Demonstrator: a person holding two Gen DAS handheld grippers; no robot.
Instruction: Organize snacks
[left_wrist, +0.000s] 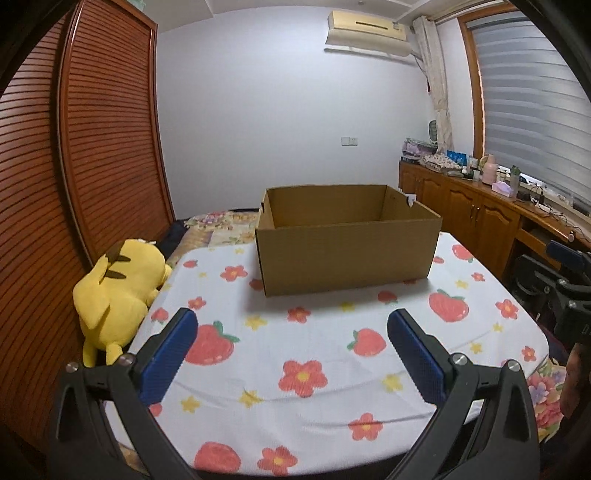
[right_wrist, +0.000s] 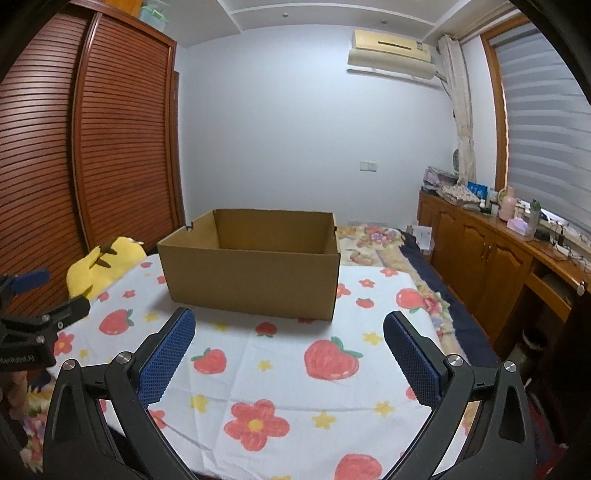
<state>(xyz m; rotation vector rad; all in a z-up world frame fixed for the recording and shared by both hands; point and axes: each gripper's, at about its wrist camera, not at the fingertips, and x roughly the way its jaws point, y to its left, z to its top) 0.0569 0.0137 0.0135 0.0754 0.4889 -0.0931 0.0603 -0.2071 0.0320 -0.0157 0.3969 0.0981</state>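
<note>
Above the strawberry-print white cloth (left_wrist: 332, 402), both blue-padded claws, left (left_wrist: 291, 334) and right (right_wrist: 289, 334), gape empty; no snacks visible, so the open brown cardboard box (left_wrist: 347, 254) risks a nudge.

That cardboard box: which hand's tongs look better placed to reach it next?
Hard to call. Both the left tongs and right tongs stand open and empty, short of the cardboard box. Left faces it slightly more squarely. No snacks are visible.

Matt cardboard box (left_wrist: 347, 254), printed cloth cover (left_wrist: 332, 369) — slatted wood wardrobe (left_wrist: 92, 147)
</note>
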